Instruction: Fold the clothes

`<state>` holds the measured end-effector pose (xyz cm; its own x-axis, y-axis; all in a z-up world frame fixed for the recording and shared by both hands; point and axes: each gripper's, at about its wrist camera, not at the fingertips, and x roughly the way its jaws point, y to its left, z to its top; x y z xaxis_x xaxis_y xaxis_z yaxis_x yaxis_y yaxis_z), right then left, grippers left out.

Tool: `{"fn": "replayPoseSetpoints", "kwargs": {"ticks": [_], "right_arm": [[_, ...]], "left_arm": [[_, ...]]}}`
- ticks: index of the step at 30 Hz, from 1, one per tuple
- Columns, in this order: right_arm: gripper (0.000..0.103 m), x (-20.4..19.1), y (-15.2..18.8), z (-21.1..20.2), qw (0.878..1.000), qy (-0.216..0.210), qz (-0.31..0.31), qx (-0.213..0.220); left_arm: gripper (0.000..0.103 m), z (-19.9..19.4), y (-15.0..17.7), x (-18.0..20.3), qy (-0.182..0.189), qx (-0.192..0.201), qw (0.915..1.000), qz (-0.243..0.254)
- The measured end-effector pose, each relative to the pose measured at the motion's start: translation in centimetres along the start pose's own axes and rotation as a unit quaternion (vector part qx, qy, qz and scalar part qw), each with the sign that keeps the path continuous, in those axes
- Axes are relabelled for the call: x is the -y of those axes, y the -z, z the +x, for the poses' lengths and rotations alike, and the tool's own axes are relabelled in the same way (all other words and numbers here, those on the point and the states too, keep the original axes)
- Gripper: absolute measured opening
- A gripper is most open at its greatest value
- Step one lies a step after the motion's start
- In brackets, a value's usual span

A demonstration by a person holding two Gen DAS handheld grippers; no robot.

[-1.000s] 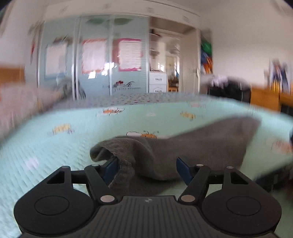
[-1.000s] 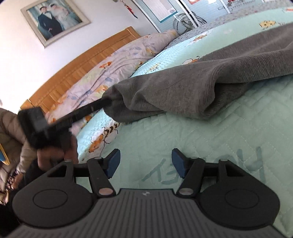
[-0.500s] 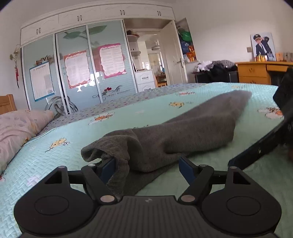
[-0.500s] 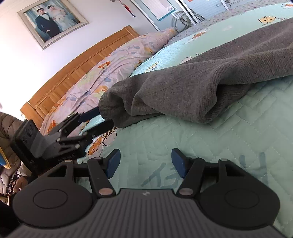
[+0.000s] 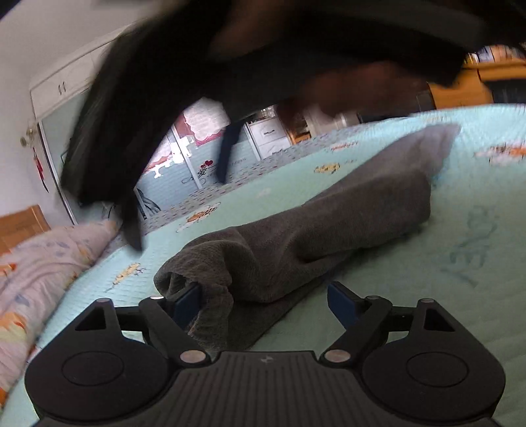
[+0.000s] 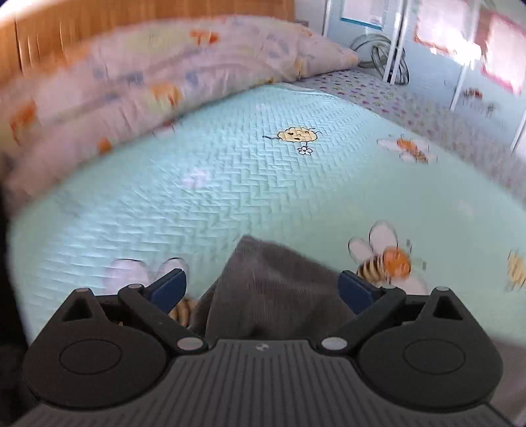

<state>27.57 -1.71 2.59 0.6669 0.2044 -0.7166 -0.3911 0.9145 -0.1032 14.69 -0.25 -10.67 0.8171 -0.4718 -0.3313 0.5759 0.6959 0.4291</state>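
A grey knit garment (image 5: 345,216) lies in a long folded strip across the mint bedspread (image 5: 460,203). Its near end bunches between the jaws of my left gripper (image 5: 264,300), draped over the left finger (image 5: 185,300). Those jaws are opening and the pads do not press the cloth. My right gripper (image 6: 263,289) looks down over a peak of the garment (image 6: 273,279), which rises between its jaws without touching the pads. These jaws are opening wide too. In the left wrist view its dark, blurred body (image 5: 157,98) sweeps across the top.
Flower-print bedding (image 6: 148,75) is piled along the wooden headboard (image 6: 131,19). A wardrobe with sliding doors (image 5: 184,164) stands beyond the bed's far side. A wooden desk (image 5: 486,82) is at the far right.
The right gripper swung up from the bedspread and over the garment's end, rolling to face the pillows, with its jaws much wider. The left gripper's jaws spread and its view tilted.
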Motion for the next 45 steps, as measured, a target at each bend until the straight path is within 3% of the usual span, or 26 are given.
{"fn": "replayPoseSetpoints", "kwargs": {"ticks": [4, 6, 7, 8, 9, 11, 14, 17, 20, 25, 28, 31, 34, 39, 43, 45], "right_arm": [[0.098, -3.9, 0.5, 3.6, 0.99, 0.082, -0.114, -0.003], [0.09, -4.2, 0.9, 5.0, 0.984, 0.114, -0.136, -0.017], [0.071, -3.8, 0.9, 5.6, 0.983, 0.121, -0.133, -0.03], [0.06, -3.2, 1.1, 6.1, 0.985, 0.113, -0.123, -0.048], [0.057, -2.5, 1.2, 6.2, 0.988, 0.097, -0.11, -0.058], [0.034, -1.9, 1.2, 5.6, 0.991, 0.082, -0.094, -0.055], [0.029, -1.1, 0.9, 3.5, 0.995, 0.077, -0.057, -0.028], [0.028, 1.2, 1.6, 1.8, 0.999, 0.032, 0.025, -0.005], [0.026, 2.9, 2.6, 0.7, 0.995, 0.016, 0.093, 0.019], [0.024, 3.4, 4.8, -1.1, 0.987, 0.01, 0.141, 0.078], [0.024, 2.6, 6.0, -3.0, 0.983, -0.007, 0.144, 0.11], [0.024, 1.5, 7.0, -4.7, 0.982, -0.013, 0.127, 0.138], [0.024, 0.8, 7.6, -5.8, 0.98, -0.012, 0.116, 0.159], [0.024, 0.7, 7.7, -6.2, 0.979, -0.006, 0.113, 0.169], [0.024, 1.2, 6.4, -6.3, 0.979, 0.006, 0.103, 0.176], [0.023, 1.2, 5.4, -6.6, 0.979, 0.01, 0.088, 0.181]], "left_arm": [[0.082, 0.2, -0.1, 0.6, 0.008, -0.006, 0.9998, 0.019], [0.088, 0.1, -0.1, 0.8, 0.005, -0.006, 0.9997, 0.025], [0.088, 0.1, -0.1, 0.6, 0.008, -0.006, 0.9997, 0.021], [0.088, 0.1, 0.0, 0.5, 0.013, -0.006, 0.9998, 0.016], [0.088, 0.2, 0.0, 0.4, 0.014, -0.008, 0.9998, 0.012], [0.09, 0.2, 0.0, 0.2, 0.011, -0.008, 0.9999, 0.008], [0.096, 0.0, 0.1, 0.0, 0.006, -0.004, 1.0, 0.0], [0.096, 0.0, 0.3, -0.4, 0.008, -0.001, 0.9999, -0.012], [0.096, -0.1, 0.3, -1.3, 0.0, 0.003, 0.9994, -0.036], [0.096, -0.6, 0.4, -3.7, -0.039, 0.02, 0.9958, -0.08], [0.096, -1.2, 0.1, -3.4, -0.043, 0.062, 0.9966, -0.034], [0.096, -0.4, 0.0, -2.6, -0.039, 0.069, 0.9958, 0.046], [0.093, 1.0, 0.1, -2.9, -0.001, 0.068, 0.9942, 0.084], [0.081, 1.4, -0.4, -3.9, 0.093, 0.07, 0.9911, 0.065], [0.048, 1.1, -0.2, -4.5, 0.169, 0.042, 0.9836, 0.048], [0.042, 0.9, 0.1, -4.7, 0.194, 0.028, 0.9796, 0.043]]}}
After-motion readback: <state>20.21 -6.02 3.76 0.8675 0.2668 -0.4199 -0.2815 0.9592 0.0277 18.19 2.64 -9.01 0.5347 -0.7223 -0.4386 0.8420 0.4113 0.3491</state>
